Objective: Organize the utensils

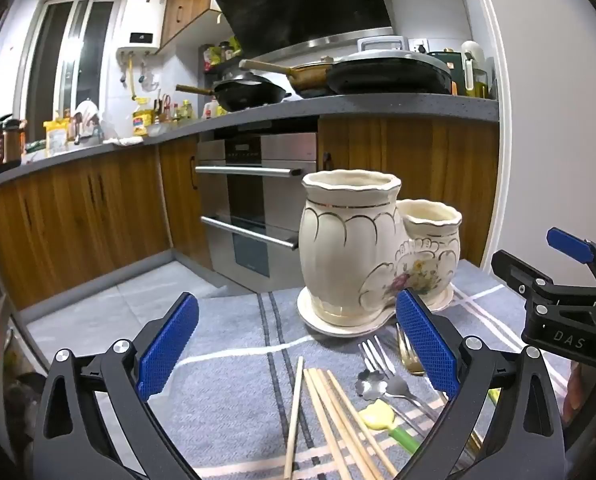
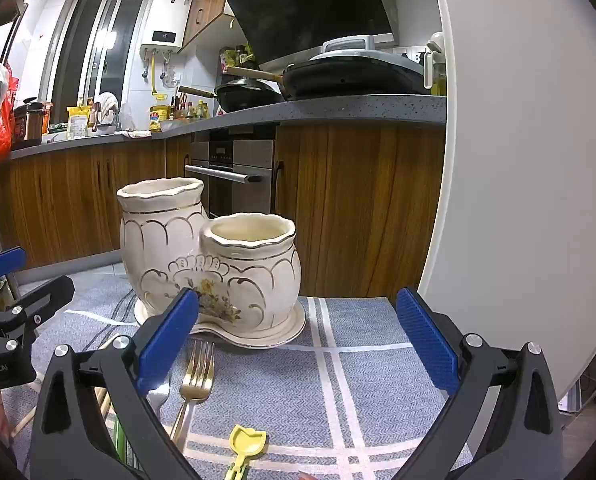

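**Both grippers empty, utensils still on the cloth**

Left gripper (image 1: pixel 298 348): jaws spread wide, nothing between them. It hovers over a loose bundle of pale wooden chopsticks (image 1: pixel 330 420) fanned on the tabletop. Just right of these lie small silver forks (image 1: pixel 374 356), a silver flower-bowled spoon (image 1: pixel 372 382), a gold fork (image 1: pixel 408 354) and a yellow tulip-shaped plastic scoop with green handle (image 1: pixel 380 414).

Right gripper (image 2: pixel 298 344): likewise released, holding nothing. The gold fork sits near its left jaw, the yellow scoop below centre.

Beyond both: a cream ceramic double-pot utensil holder with gold trim and floral print (image 1: pixel 362 248), upright on its matching saucer; both of its pots look empty.

Step in hand, by judgement: the start, no utensil sorted yet. The next move probably calls for lowering one gripper onto a single piece, closing on its shaft, then tipping it upright over a pot mouth. Thin chopsticks lying flat may slip or come up several at once.

Surface: grey woven cloth with white stripes (image 2: pixel 358 360). Room: kitchen, wood cabinets, steel oven, dark pans on a grey counter.
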Motion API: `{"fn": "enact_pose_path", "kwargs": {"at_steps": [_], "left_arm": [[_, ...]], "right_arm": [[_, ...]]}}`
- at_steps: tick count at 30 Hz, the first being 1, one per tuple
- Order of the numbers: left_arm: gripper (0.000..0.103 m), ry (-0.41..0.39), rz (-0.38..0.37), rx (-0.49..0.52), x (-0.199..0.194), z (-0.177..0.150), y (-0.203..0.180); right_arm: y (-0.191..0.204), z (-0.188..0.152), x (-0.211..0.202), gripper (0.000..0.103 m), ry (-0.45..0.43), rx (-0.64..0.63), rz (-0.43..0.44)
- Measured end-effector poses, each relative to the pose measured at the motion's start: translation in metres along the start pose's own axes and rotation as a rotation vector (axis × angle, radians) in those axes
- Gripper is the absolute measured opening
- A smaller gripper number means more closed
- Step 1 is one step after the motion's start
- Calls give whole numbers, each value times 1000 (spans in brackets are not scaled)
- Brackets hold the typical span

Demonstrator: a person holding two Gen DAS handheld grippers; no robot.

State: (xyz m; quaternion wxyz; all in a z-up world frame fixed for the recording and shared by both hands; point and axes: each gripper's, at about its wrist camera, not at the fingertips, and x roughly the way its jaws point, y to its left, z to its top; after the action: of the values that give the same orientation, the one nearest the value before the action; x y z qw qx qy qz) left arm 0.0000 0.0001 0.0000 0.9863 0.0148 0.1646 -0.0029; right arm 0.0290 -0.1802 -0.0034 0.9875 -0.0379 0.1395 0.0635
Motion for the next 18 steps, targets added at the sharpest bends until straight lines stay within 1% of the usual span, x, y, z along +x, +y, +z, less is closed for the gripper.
{"fn": "enact_pose_path", "kwargs": {"at_steps": [18], "left_arm": [[98,2,1,3,0,0,0]], "right_arm": [[0,0,0,98,-1,1,0]]}}
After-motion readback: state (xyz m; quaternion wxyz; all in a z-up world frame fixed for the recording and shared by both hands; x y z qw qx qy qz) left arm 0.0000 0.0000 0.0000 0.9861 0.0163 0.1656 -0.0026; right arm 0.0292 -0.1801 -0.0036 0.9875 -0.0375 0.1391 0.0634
